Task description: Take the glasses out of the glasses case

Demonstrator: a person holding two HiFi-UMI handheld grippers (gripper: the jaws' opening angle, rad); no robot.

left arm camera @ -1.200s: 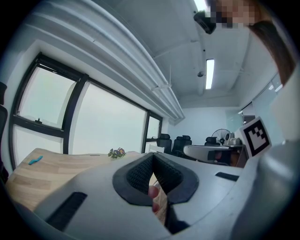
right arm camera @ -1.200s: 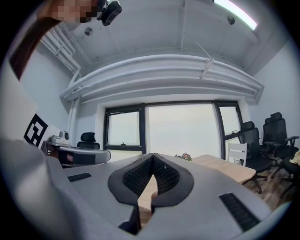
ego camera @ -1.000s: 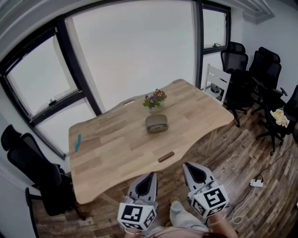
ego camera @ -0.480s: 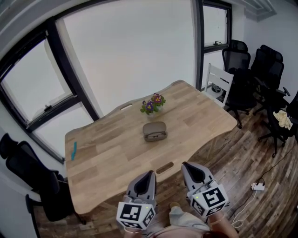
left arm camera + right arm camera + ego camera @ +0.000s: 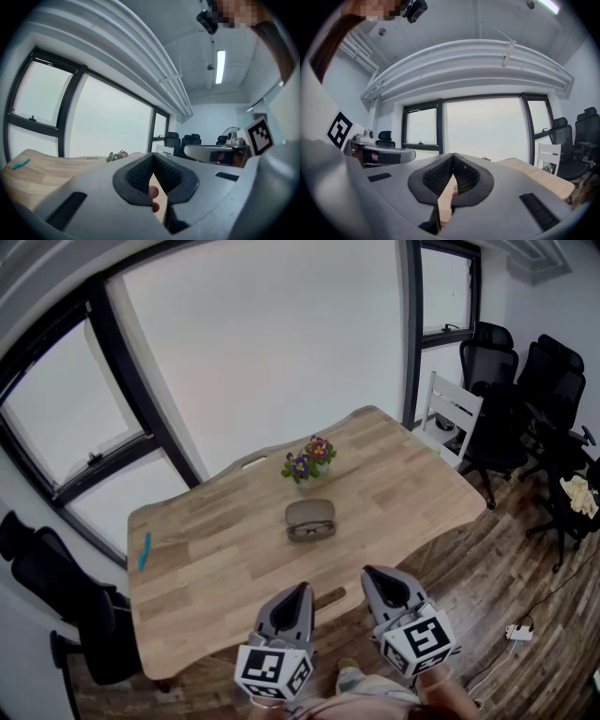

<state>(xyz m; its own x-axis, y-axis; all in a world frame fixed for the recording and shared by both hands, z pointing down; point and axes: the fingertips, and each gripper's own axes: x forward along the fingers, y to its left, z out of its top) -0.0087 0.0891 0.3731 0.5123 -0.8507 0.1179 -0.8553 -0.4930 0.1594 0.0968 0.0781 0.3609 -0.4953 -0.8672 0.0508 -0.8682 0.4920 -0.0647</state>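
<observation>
Glasses case lies mid counter, just before the flowers, closer in view than a second ago. Left gripper and right gripper hover off the near edge, jaws pressed together, empty: judged still approaching.

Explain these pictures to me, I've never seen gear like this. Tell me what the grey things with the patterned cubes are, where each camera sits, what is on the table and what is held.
There is no robot here. A person holds a two-jaw gripper in each hand: the left gripper and the right gripper. The patterned cubes are part of them. The wide picture comes from a camera on the person's head, looking steeply down. The other two come from a camera riding on each gripper, looking along its jaws. On the wooden table are a glasses case, a small pot of flowers and a blue thing near the left edge. Both grippers are well short of the case, jaws together, holding nothing.
</observation>
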